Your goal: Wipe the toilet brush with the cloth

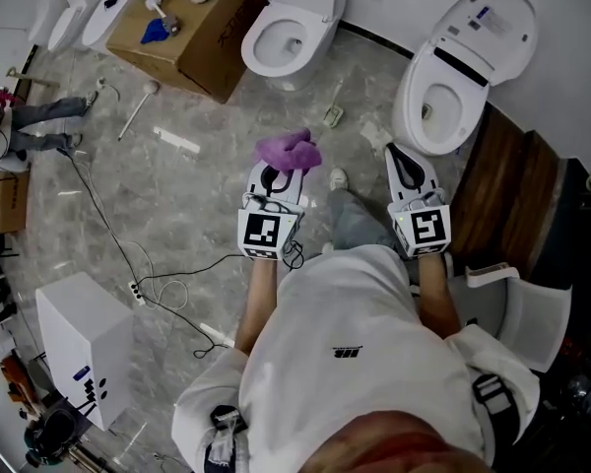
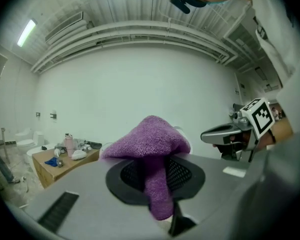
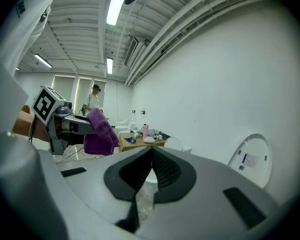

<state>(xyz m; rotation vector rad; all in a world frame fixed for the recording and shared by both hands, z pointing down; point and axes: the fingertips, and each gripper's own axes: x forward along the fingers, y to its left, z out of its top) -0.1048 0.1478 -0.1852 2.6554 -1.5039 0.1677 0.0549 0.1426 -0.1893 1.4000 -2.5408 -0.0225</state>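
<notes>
A purple cloth (image 1: 289, 150) hangs bunched from the tip of my left gripper (image 1: 279, 170), which is shut on it. In the left gripper view the cloth (image 2: 152, 144) drapes over the closed jaws and down between them. My right gripper (image 1: 403, 158) is shut and holds nothing; its jaws meet in the right gripper view (image 3: 151, 156). Both grippers are held out level over the floor, side by side. A white long-handled brush (image 1: 138, 108) lies on the floor far to the left, well away from both grippers. The cloth (image 3: 99, 132) also shows in the right gripper view.
A white toilet (image 1: 288, 30) stands ahead, and a second toilet (image 1: 441, 95) with its lid up is at the right. A cardboard box (image 1: 199, 35) holds small items at the upper left. Cables (image 1: 148, 274), a white case (image 1: 79, 335) and wooden boards (image 1: 507, 190) lie around. A person's legs (image 1: 41, 124) show at the left edge.
</notes>
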